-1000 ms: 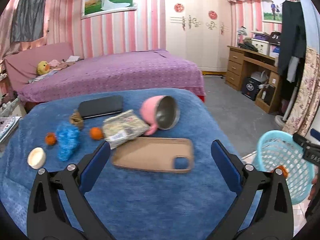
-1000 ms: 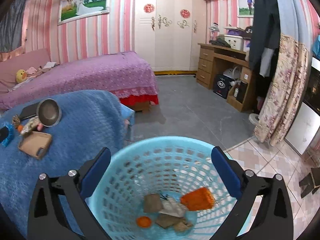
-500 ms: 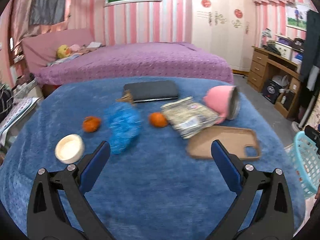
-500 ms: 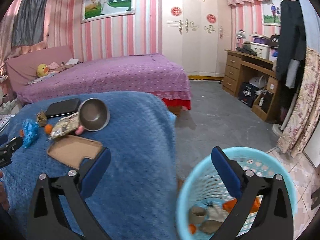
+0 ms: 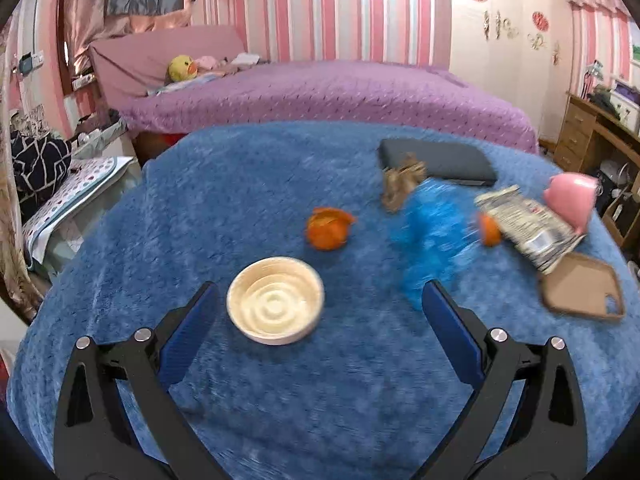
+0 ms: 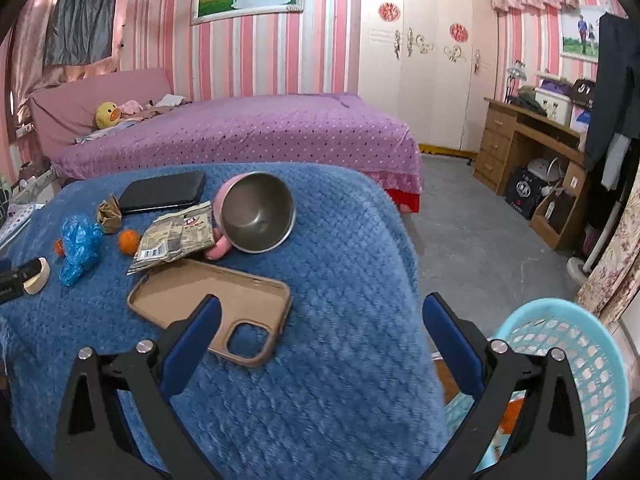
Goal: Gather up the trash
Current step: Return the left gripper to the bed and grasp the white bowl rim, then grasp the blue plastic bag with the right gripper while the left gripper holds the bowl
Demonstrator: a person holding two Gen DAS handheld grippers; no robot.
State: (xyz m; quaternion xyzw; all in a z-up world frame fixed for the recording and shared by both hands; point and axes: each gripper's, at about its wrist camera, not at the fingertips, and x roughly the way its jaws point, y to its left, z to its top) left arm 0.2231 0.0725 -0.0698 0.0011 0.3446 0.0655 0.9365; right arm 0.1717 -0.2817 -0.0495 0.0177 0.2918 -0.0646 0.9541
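Low in the left view, left tongs (image 5: 320, 308) gaping wide, empty, white round lid (image 5: 275, 300) just inside the left finger, orange peel (image 5: 329, 228) dead ahead beyond. Right tongs (image 6: 320, 320) spread too, holding nothing, over the bench (image 6: 340, 360); basket (image 6: 580, 360) lower right, contents mostly hidden. Blue bag (image 5: 434, 240) blurred.

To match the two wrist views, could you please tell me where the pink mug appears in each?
Left wrist: pink mug at the far right edge, on its side.
Right wrist: pink mug upper centre, steel inside facing the camera.
Shared landmark: the crumpled snack wrapper touching it.
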